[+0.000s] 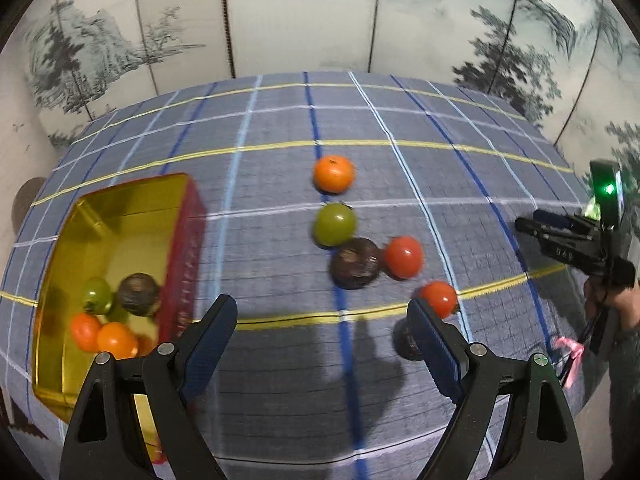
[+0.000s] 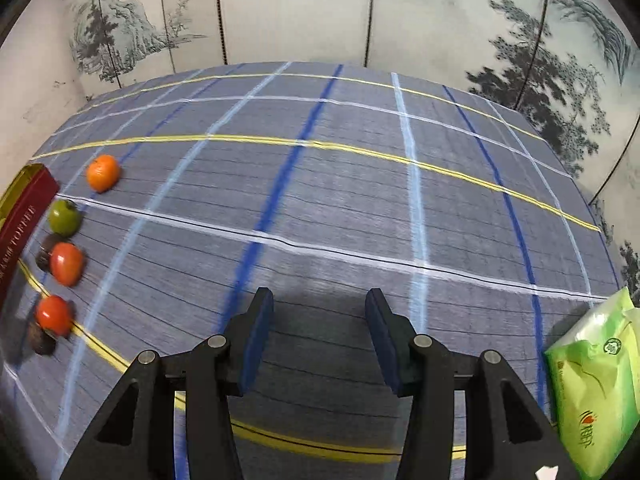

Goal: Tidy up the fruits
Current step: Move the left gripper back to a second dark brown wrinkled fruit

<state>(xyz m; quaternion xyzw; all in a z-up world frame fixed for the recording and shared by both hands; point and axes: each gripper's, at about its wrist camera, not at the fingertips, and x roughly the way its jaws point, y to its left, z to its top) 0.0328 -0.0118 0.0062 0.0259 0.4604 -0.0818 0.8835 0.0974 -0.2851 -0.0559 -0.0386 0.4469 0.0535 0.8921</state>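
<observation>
Ahead of the left gripper (image 1: 322,314), whose blue ribbed pads stand spread wide and empty, loose round fruits dot the woven plaid tablecloth (image 1: 280,128): a dimpled orange (image 1: 334,173), a glossy green tomato (image 1: 335,224), a dull brown wrinkled fruit (image 1: 355,263) touching it, and two shiny red tomatoes (image 1: 404,257) (image 1: 439,298). Left of the jaws, a rectangular tin (image 1: 120,220), gold inside and red outside, holds more fruit. The right gripper (image 2: 319,312), jaws also parted and empty, hovers over bare cloth, a crinkly green tissue pack (image 2: 596,384) lying to its right.
</observation>
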